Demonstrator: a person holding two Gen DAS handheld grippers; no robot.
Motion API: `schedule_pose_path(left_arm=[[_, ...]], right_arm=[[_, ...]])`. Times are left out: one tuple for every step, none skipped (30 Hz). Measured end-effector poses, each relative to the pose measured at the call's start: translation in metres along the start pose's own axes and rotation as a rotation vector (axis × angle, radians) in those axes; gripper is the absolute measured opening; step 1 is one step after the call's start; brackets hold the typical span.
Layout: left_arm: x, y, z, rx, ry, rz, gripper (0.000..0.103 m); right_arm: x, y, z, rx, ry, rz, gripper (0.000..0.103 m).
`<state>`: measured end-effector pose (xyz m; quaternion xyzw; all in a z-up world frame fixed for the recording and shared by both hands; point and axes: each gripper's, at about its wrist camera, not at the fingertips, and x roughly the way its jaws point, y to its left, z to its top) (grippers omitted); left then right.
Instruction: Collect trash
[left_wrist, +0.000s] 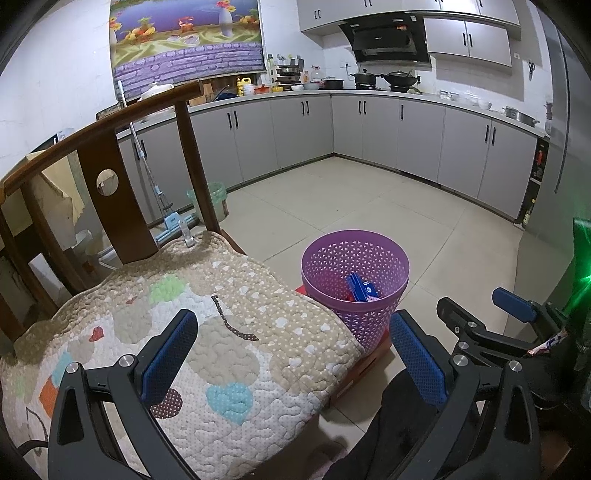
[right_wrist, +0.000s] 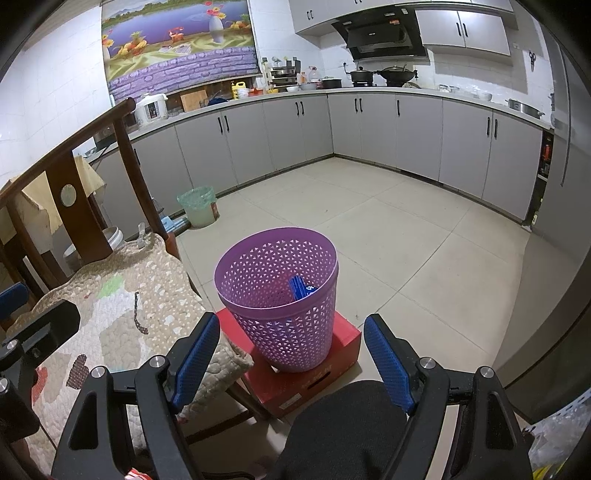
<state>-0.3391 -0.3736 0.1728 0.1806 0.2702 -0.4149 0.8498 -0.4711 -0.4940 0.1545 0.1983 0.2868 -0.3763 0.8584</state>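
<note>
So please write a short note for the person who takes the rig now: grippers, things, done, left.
Left gripper: open, holds nothing, above the quilted chair cushion.
Right gripper: open, holds nothing, facing the purple plastic mesh basket.
The basket stands on a red cardboard box beside the chair.
Done: a blue package lies in the basket.
Left: no more trash is visible on the cushion; check elsewhere.

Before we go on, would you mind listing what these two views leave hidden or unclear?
- Purple basket: in both views its wall hides the bottom; only part of a blue packet shows.
- Red box: right wrist view, the basket covers its top; its print is too small to read.
- Chair cushion: left wrist view, the left gripper hides its near edge.
- Countertop dishes: too small to identify.
</note>
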Motion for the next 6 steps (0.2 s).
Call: schedule_pose_path(left_arm=[[0.0,0.0001,0.0,-0.003,0.002,0.001,0.103],[0.0002,0.0007,0.0006,-0.006,0.003,0.001,0.103],[0.0003,0.0008,0.0007,-0.007,0.005,0.001,0.103],[0.0004,0.0006,0.0009,-0.008,0.006,0.001,0.103],[0.0007,0.0007,0.0011,-0.007,0.009,-0.001,0.103],[0.0012,0.0005,0.0012,-0.008,0.012,-0.004,0.103]], right_arm=[[0.0009,0.0003,0.0004,-0.001,0.002,0.001,0.084],[0.0014,0.0001,0.0005,-0.001,0.005,0.001,0.084],[0.0023,0.0003,0.0012,-0.002,0.007,0.001,0.084],[0.0027,0.0006,0.0012,-0.003,0.01,0.001,0.084],[0.0034,0.0008,0.0009,-0.003,0.012,0.001,0.084],[0.0041,0.0007,0.001,-0.004,0.016,0.001,0.084]])
